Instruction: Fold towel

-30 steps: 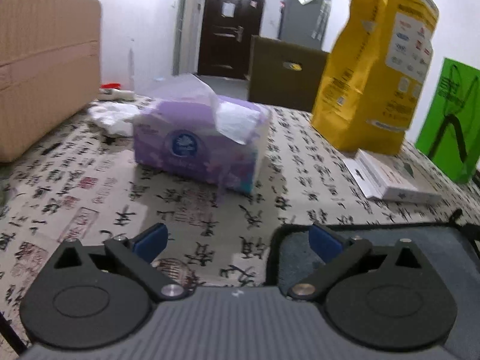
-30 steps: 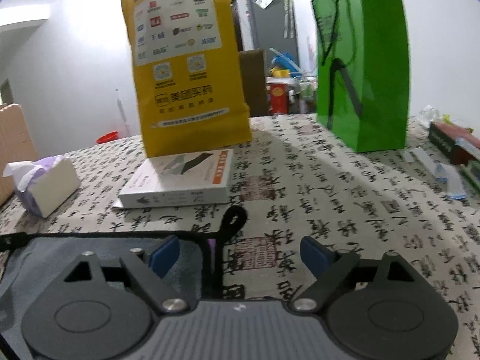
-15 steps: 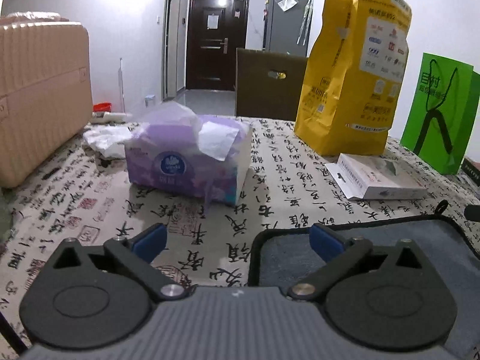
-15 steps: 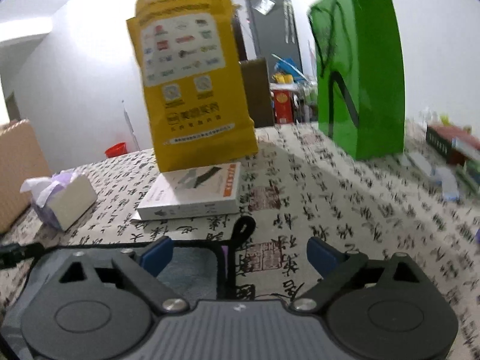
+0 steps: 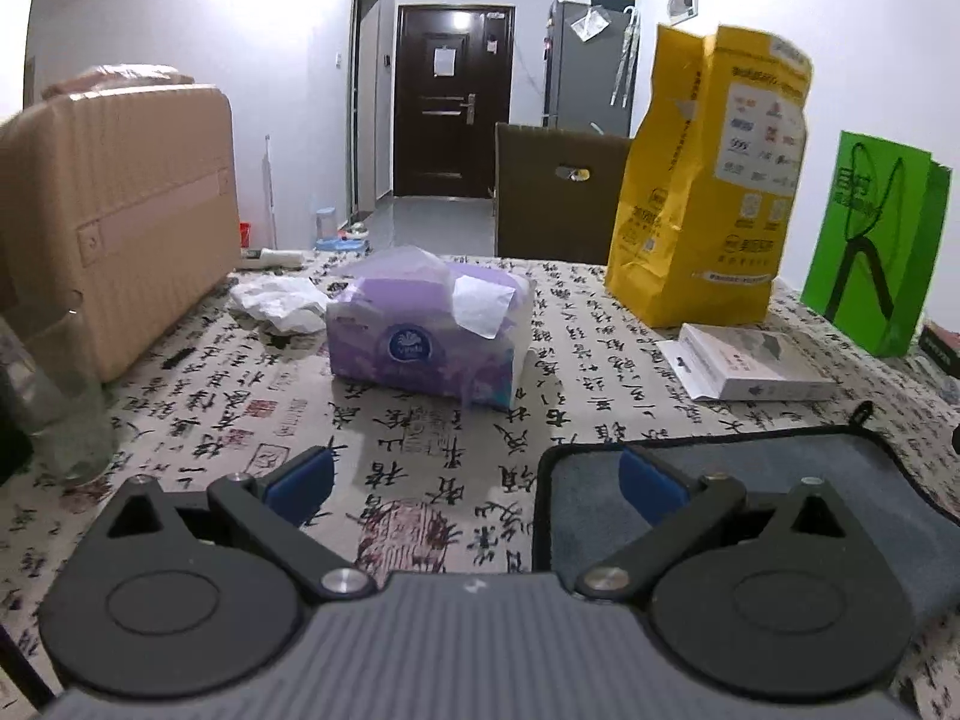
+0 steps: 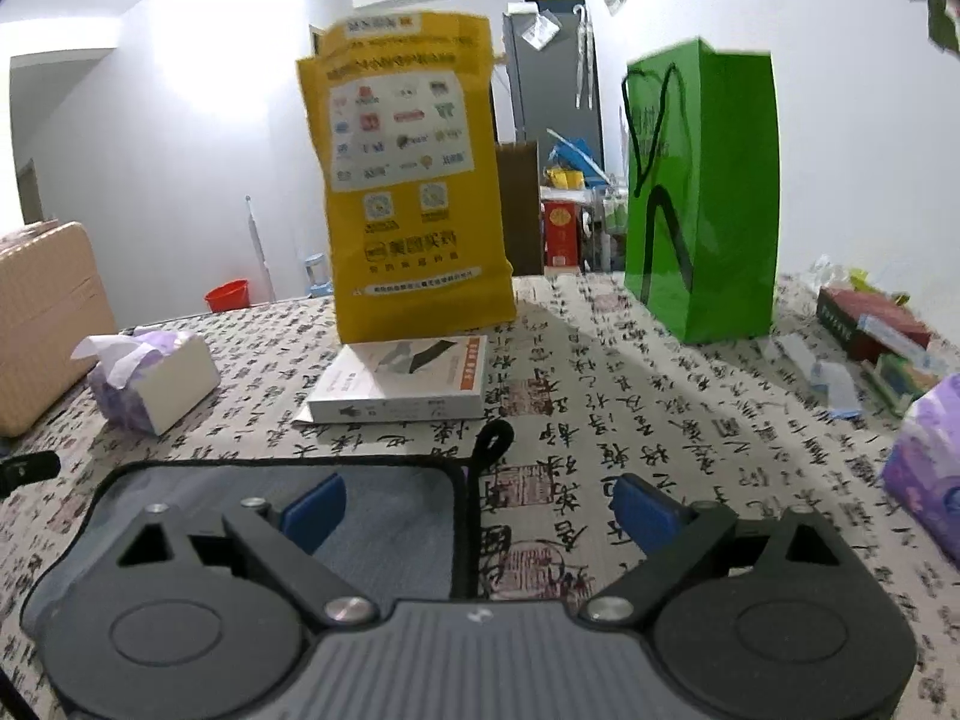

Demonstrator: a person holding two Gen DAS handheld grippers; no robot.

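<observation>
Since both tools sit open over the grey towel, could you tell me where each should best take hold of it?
Probably at the two near corners. The towel lies flat with a black bound hem. The left hand-held gripper straddles its left edge, the right hand-held gripper its right edge below the hanging loop. Come in low from the near side, one finger slid under the hem, then pinch.

One grey towel [image 5: 780, 480], two tissue packs [image 6: 150, 378] [image 6: 927, 480], one yellow bag [image 5: 708, 180], one green bag [image 6: 702, 192], one white box [image 5: 750, 360]

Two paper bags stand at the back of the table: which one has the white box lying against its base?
The yellow bag: the white box lies at its foot. The green bag stands apart, right.
</observation>
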